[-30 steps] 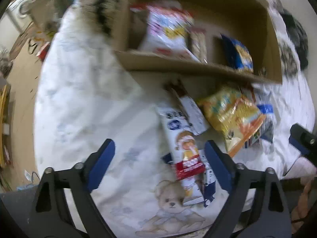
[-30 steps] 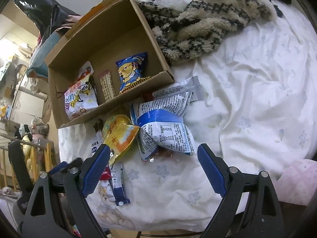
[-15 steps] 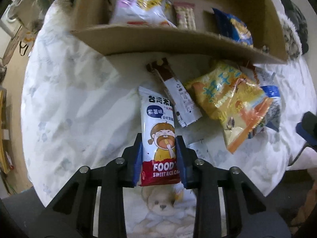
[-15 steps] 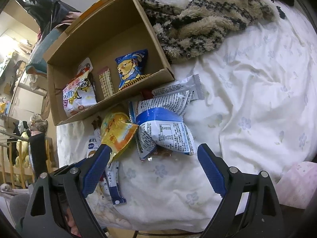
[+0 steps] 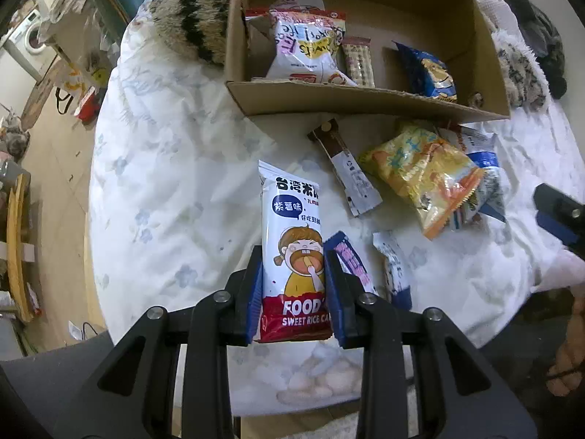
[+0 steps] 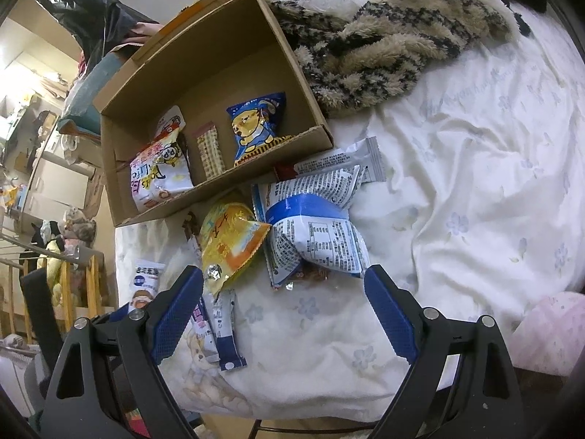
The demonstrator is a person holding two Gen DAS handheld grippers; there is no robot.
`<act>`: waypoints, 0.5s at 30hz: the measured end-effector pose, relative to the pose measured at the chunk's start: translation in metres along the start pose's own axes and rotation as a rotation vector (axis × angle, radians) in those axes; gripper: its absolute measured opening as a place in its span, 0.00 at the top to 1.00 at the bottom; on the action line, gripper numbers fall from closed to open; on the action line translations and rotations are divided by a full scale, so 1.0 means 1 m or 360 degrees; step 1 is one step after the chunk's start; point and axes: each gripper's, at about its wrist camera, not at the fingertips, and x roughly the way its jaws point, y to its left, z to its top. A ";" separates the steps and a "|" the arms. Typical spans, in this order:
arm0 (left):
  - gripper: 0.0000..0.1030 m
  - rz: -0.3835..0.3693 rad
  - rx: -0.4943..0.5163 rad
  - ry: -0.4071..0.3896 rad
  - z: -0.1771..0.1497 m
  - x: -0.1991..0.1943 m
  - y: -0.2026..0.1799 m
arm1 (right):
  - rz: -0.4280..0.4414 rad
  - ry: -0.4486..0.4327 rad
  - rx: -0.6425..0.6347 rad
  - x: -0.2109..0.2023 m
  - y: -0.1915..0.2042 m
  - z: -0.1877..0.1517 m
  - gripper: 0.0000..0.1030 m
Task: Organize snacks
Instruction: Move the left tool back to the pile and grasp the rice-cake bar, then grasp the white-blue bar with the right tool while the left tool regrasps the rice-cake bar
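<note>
My left gripper (image 5: 294, 285) is shut on a white and red sweet rice cake packet (image 5: 294, 241) and holds it above the bed sheet, short of the cardboard box (image 5: 365, 100). The box holds a pink and white bag (image 5: 309, 51), a thin bar (image 5: 358, 62) and a blue bag (image 5: 429, 73). A yellow bag (image 5: 420, 175), a brown and white bar (image 5: 347, 168) and small blue sachets (image 5: 351, 259) lie on the sheet. My right gripper (image 6: 281, 314) is open and empty above the sheet, near the yellow bag (image 6: 230, 241) and a blue and white bag (image 6: 314, 226).
A striped fuzzy blanket (image 6: 384, 29) lies behind and right of the box (image 6: 153, 216). The bed's left edge (image 5: 91, 183) drops to the floor. A silver packet (image 6: 340, 161) lies by the box's front corner. The right gripper's tip shows in the left wrist view (image 5: 559, 216).
My left gripper closed on the sweet rice cake packet and lifted it off the sheet, backing away from the box. My right gripper stayed open and barely moved.
</note>
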 end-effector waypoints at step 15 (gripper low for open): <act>0.84 -0.0048 0.0039 -0.0153 0.005 -0.054 0.009 | 0.0176 0.0139 -0.0100 0.005 0.021 -0.021 0.11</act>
